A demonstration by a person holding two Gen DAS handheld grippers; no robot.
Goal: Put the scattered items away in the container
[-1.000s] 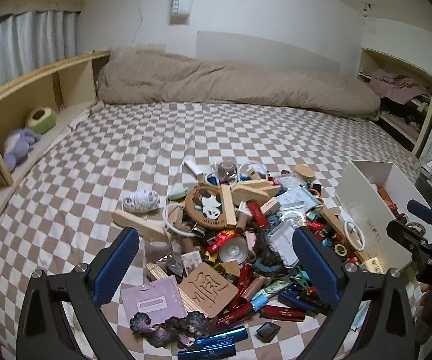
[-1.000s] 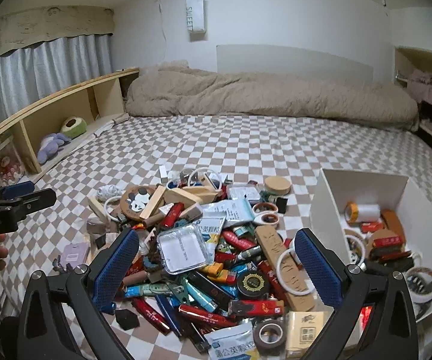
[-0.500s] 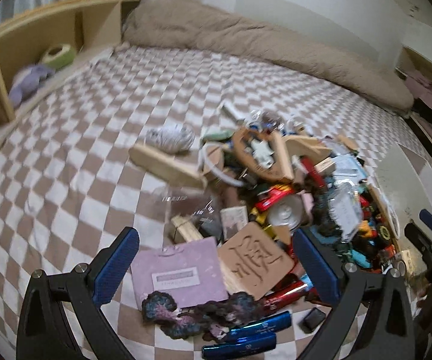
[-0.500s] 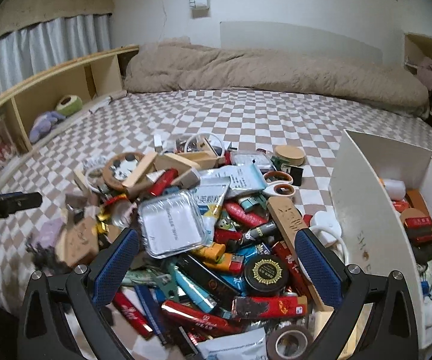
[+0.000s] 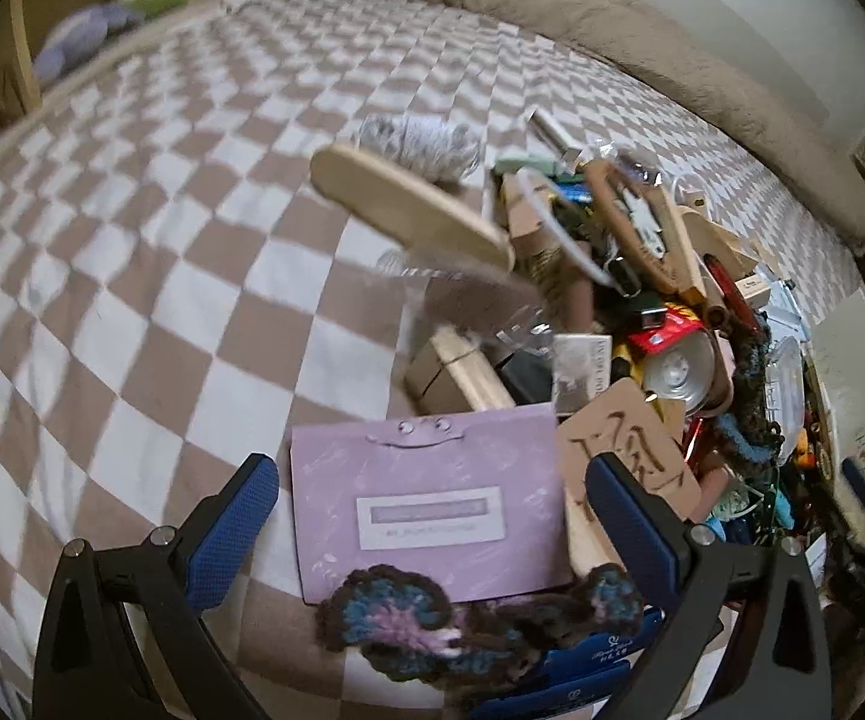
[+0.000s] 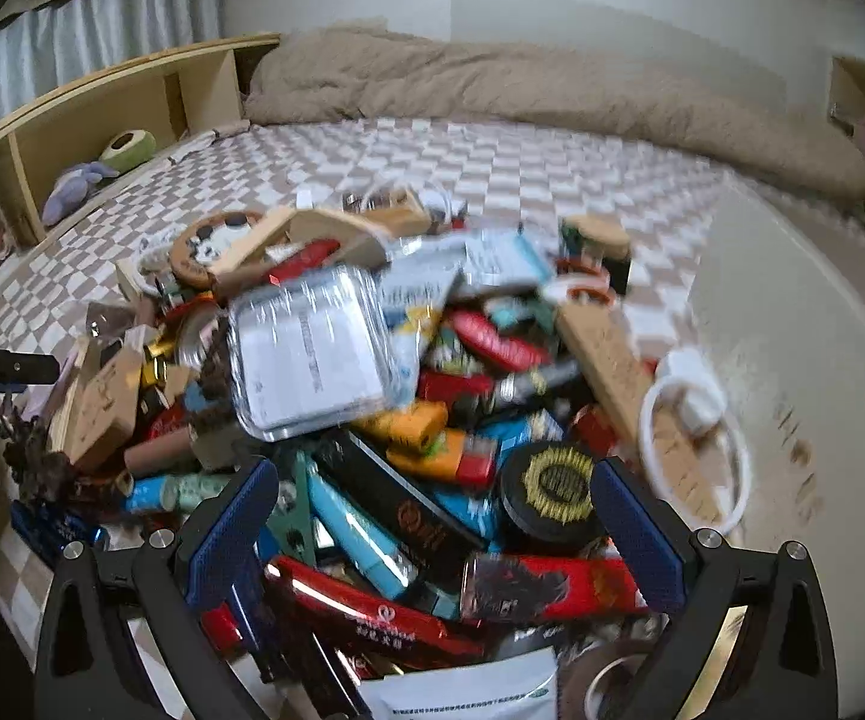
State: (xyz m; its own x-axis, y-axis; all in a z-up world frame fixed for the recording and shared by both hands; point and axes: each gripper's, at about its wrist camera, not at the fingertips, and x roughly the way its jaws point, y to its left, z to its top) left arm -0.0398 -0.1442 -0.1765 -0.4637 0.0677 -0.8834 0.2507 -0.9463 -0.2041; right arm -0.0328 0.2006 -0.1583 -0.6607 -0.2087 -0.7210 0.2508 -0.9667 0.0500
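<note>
Brown-and-white checkered bedding (image 5: 150, 276) is carrying a dense heap of scattered small items (image 6: 408, 396), with the white open-topped container (image 6: 804, 348) sitting just to the heap's right. Left gripper (image 5: 432, 531) is hanging with its fingers spread wide and empty over a flat lilac card (image 5: 426, 498) and a dark crocheted piece (image 5: 432, 618). Right gripper (image 6: 432, 531) is likewise spread wide and empty, hovering over the heap's near edge above a long red packet (image 6: 366, 612) and a round black tin with a gold emblem (image 6: 555, 495).

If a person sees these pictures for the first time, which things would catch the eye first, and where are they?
First, the big pile of small items heaped on the checkered bedspread, beside the white container. In the left wrist view, a lilac card lies between the open left gripper fingers, with a crocheted piece on its near edge. The right gripper hangs open over the pile.
</note>
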